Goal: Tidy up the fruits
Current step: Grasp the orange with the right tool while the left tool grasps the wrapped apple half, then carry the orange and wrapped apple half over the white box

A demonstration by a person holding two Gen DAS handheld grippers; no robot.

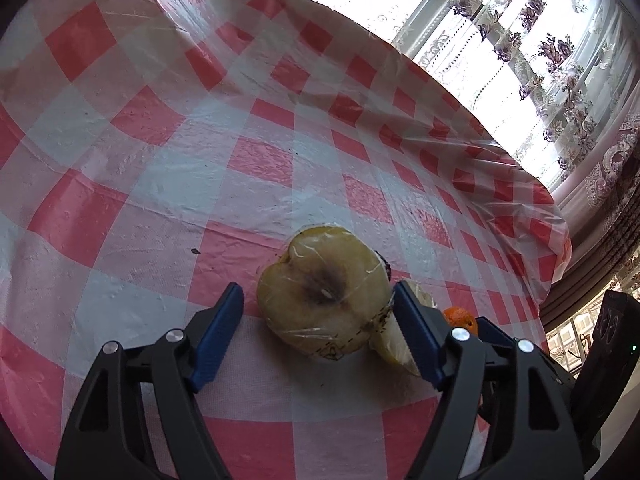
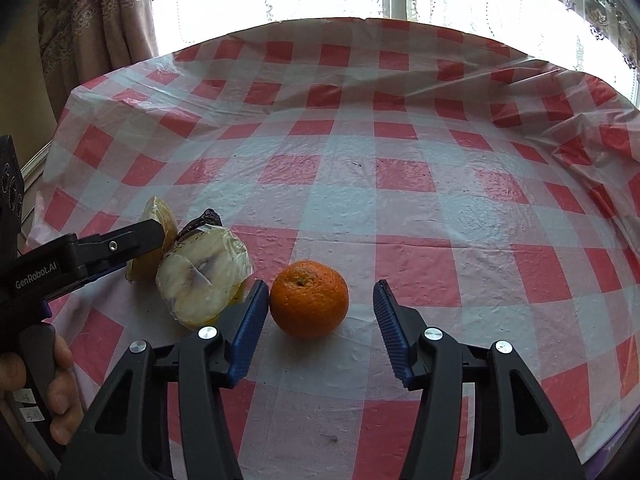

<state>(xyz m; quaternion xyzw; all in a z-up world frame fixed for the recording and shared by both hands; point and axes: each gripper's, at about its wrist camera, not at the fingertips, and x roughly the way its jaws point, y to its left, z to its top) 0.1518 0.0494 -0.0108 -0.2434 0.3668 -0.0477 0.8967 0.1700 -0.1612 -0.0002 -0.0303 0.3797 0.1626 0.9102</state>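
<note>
My left gripper [image 1: 320, 320]: jaws half open around the apple half [image 1: 324, 296], right pad touching. Right gripper [image 2: 320, 320]: jaws astride the orange [image 2: 309, 299], left pad touching, right clear.

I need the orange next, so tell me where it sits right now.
In the right wrist view the orange sits on the checked tablecloth between the right gripper fingers, against the left one, just right of the wrapped apple half.

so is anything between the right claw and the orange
No. The orange sits on the tablecloth between the right claw's fingers, against the left one. A wrapped apple half lies just outside that finger.
</note>
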